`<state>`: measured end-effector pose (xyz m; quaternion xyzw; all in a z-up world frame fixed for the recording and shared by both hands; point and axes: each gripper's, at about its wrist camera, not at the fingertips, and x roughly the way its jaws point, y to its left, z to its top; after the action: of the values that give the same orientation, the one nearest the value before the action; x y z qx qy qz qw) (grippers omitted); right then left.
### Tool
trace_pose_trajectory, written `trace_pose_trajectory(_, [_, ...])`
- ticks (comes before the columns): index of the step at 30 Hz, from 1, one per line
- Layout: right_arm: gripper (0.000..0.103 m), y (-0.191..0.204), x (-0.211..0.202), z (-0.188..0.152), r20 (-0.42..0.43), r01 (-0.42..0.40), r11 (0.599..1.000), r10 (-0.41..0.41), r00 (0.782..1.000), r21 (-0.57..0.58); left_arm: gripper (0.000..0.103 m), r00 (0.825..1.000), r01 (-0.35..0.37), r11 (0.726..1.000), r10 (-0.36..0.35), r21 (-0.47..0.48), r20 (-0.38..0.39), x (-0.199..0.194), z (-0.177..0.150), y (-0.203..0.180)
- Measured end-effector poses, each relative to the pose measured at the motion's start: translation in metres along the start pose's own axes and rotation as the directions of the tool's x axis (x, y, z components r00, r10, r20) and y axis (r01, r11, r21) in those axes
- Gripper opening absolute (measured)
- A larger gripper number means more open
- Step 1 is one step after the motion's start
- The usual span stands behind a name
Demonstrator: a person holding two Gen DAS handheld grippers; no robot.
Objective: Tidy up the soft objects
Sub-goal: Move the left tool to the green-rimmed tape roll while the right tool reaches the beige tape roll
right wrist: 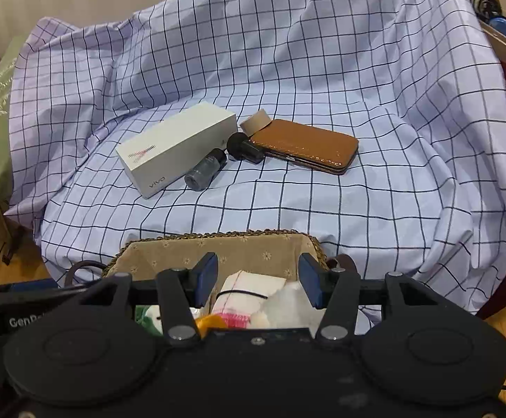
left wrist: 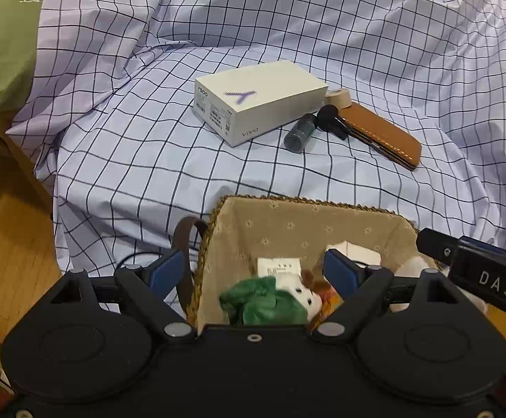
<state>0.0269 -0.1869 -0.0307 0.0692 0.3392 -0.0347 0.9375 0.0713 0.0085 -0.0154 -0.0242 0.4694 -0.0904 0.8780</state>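
A woven basket (left wrist: 288,216) with beige lining sits at the near edge of the checked cloth; it also shows in the right wrist view (right wrist: 218,247). Inside lie a green and white plush toy (left wrist: 270,299), a white tagged item (left wrist: 279,266) and a white cloth with pink stitching (right wrist: 249,289). My left gripper (left wrist: 256,271) is open and empty, above the basket's left part. My right gripper (right wrist: 258,284) is open and empty, above the basket's soft items; its body shows at the right of the left wrist view (left wrist: 479,271).
On the checked cloth (left wrist: 148,160) behind the basket lie a white phone box (left wrist: 260,101), a small grey bottle (left wrist: 298,132), a black round-headed object (left wrist: 333,120), a tape roll (left wrist: 338,97) and a brown leather case (left wrist: 382,132). Wooden floor (left wrist: 9,244) lies left.
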Motion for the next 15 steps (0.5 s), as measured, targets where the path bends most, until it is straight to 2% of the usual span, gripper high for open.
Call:
trace_pose_trajectory(8, [0.051, 0.005, 0.032, 0.029, -0.029, 0.005, 1.000, -0.005, 1.000, -0.028, 0.083, 1.000, -0.019, 1.000, 0.019, -0.004, -0.008, 0.025, 0.032, 0.005])
trace_pose_trajectory(15, [0.052, 0.009, 0.060, 0.066, -0.012, 0.027, 0.997, -0.028, 1.000, -0.073, 0.083, 0.999, -0.045, 0.999, 0.045, 0.007, 0.006, 0.045, 0.067, 0.016])
